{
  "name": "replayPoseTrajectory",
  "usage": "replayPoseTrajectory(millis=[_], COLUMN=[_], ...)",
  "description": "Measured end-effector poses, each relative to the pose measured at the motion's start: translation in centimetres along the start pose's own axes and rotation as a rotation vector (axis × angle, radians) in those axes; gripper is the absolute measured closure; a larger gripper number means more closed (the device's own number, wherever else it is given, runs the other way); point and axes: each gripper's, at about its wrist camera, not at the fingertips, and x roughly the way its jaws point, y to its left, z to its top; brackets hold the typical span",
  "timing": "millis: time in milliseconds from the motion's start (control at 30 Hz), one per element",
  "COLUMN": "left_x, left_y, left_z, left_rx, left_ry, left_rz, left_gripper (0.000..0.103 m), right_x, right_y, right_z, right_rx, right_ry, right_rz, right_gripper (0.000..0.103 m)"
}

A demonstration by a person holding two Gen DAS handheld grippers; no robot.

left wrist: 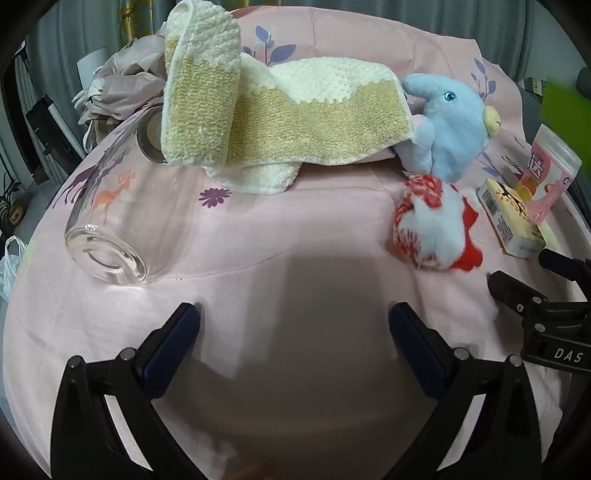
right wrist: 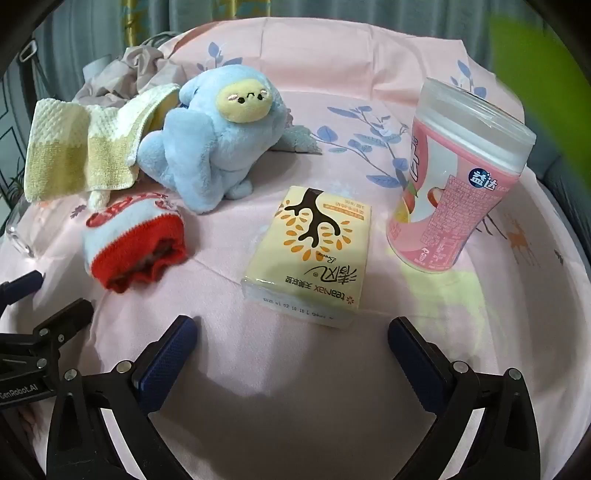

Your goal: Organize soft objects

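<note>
A pink sheet printed with blue leaves and small deer covers the surface; grey-green curtains hang behind its far edge. The left gripper and right gripper hover over the near edge, jaws spread wide, holding nothing. Toward the far left corner a towel drapes over a lying glass, beside crumpled cloth. The blue plush sits mid-sheet, the sock just before it. A tissue pack and pink jar stand toward the right edge.
</note>
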Motion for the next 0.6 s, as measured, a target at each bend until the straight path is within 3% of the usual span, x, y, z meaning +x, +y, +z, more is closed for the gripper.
replayPoseTrajectory(millis=[600], left_x=[0.02], left_y=[-0.4], left_z=[0.06], left_rx=[0.002], left_ry=[0.016], left_rz=[0.015], left_gripper=[0.001], right_x=[-0.1], right_y=[-0.02], right_z=[-0.02], right_rx=[-0.001], right_ry=[0.0], right_rz=[-0.001], right_gripper=[0.0])
